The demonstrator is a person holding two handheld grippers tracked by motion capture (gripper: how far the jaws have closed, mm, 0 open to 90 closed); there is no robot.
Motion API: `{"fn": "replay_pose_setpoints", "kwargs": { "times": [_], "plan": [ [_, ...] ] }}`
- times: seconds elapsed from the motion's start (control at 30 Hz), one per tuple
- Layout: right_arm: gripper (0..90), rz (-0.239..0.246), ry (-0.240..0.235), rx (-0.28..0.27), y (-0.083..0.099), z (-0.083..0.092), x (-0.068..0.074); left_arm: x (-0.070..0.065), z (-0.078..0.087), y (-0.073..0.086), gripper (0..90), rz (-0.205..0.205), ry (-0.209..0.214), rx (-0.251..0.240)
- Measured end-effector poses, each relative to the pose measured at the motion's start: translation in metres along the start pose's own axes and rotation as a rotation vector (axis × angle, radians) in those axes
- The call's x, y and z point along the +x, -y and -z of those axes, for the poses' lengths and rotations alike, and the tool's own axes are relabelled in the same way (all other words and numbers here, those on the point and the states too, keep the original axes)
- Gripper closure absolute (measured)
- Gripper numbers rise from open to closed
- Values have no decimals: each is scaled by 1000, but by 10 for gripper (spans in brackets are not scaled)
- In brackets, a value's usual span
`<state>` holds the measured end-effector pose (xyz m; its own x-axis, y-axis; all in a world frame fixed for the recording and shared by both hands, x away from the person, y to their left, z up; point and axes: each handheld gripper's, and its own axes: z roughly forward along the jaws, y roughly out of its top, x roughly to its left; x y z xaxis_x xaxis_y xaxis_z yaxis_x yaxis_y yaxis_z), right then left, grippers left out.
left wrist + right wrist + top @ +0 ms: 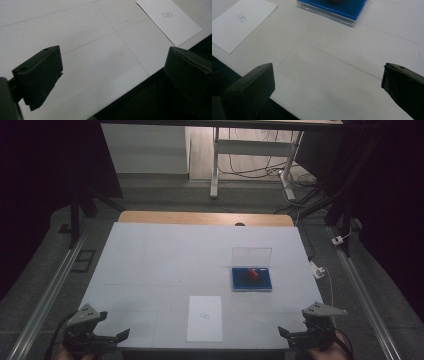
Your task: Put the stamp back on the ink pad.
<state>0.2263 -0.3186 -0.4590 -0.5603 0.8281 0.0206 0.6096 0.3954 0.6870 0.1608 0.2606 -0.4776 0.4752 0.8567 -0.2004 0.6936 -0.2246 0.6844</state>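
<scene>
A clear case with a blue base (pixel 251 280) lies right of the table's centre, its transparent lid (pixel 251 256) standing up behind it. A small red object (pixel 252 274) rests on the blue base. A white sheet of paper (pixel 205 318) with a small printed mark lies near the front edge. My left gripper (pixel 119 336) hovers at the front left corner, open and empty. My right gripper (pixel 284 332) hovers at the front right corner, also open and empty. The blue case (pixel 337 7) and the paper (pixel 240 21) appear ahead in the right gripper view; the paper (pixel 170 20) also lies ahead in the left gripper view.
The white table top (pixel 165 260) has a wooden strip (pixel 205 218) along its far edge. Metal rails (pixel 50 290) run along both sides on the floor. Cables and a plug (pixel 320 270) lie off the right side. Desk legs (pixel 215 165) stand beyond the table.
</scene>
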Motion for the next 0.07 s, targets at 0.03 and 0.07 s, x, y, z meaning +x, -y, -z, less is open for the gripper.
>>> {"fn": "replay_pose_setpoints", "kwargs": {
  "times": [0.03, 0.07],
  "plan": [
    [0, -4, -1, 5, 0, 0, -1, 0, 0, 0, 24, 0, 1, 0],
    [0, -6, -3, 2, 0, 0, -1, 0, 0, -1, 24, -1, 3, 0]
  ]
}}
